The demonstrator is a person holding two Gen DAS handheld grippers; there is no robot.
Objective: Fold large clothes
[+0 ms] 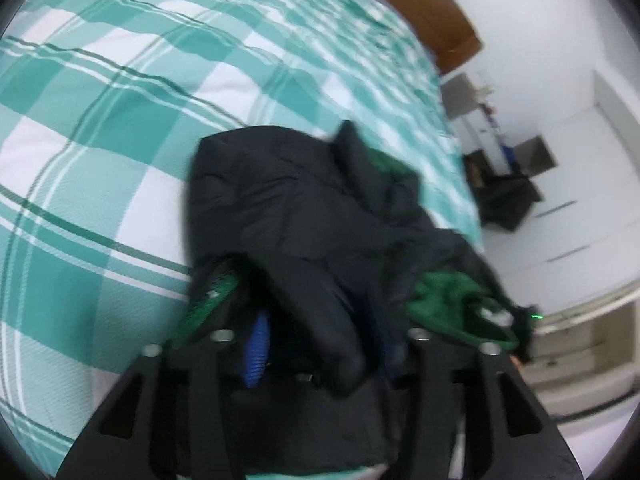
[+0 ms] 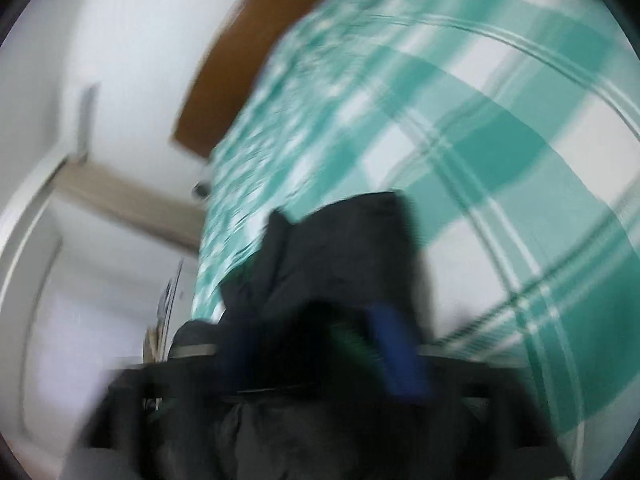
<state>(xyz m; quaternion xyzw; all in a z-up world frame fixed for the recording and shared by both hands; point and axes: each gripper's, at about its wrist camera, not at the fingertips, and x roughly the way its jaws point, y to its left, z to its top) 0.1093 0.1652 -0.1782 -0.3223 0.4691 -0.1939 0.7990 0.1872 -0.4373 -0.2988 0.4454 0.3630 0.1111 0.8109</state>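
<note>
A large dark navy jacket (image 1: 304,208) with green lining (image 1: 444,304) lies bunched on a bed with a teal and white checked cover (image 1: 100,128). In the left wrist view, folds of the jacket drape over my left gripper (image 1: 320,344) and hide the gap between its blue-padded fingers (image 1: 256,348), so its jaw state is unclear. The right wrist view is heavily blurred. There the jacket (image 2: 344,248) covers my right gripper (image 2: 320,360), with one blue finger (image 2: 400,352) showing, and its jaws are hidden.
A brown wooden headboard (image 1: 420,4) stands at the far end of the bed, also in the right wrist view (image 2: 248,64). White walls, a white cupboard (image 1: 592,208) and dark furniture (image 1: 508,196) lie beyond the bed's right side.
</note>
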